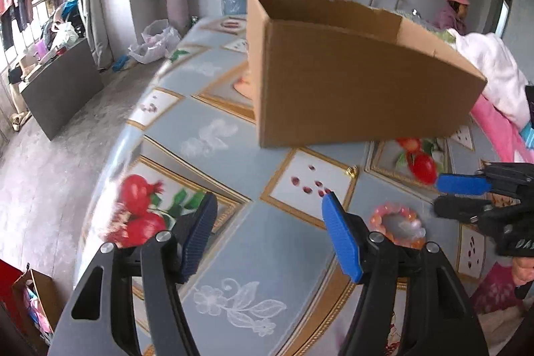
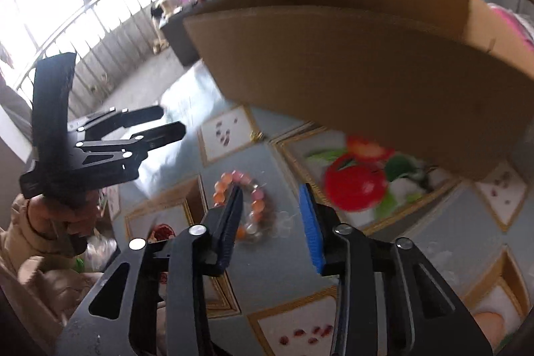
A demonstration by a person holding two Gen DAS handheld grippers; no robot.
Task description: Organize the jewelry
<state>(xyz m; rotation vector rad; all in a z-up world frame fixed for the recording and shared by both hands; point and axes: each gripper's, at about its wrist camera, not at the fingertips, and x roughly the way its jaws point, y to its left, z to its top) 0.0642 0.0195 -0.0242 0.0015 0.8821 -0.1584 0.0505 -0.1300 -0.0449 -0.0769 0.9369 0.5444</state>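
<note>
A pink and orange bead bracelet (image 2: 253, 206) lies flat on the patterned table; it also shows in the left wrist view (image 1: 397, 222), partly hidden behind my left finger. A small gold ring (image 1: 351, 170) lies near the cardboard box (image 1: 350, 82), also seen in the right wrist view (image 2: 256, 135). My right gripper (image 2: 272, 189) is open and empty, hovering over the bracelet; it also shows in the left wrist view (image 1: 450, 194). My left gripper (image 1: 267, 201) is open and empty above the table; it shows in the right wrist view (image 2: 170, 120).
The open cardboard box (image 2: 367, 62) stands at the back of the table. Pink and white bedding (image 1: 494, 89) lies to the right. The table's rounded edge (image 1: 110, 175) drops off at the left. A person in a pink hat (image 1: 455, 9) sits in the background.
</note>
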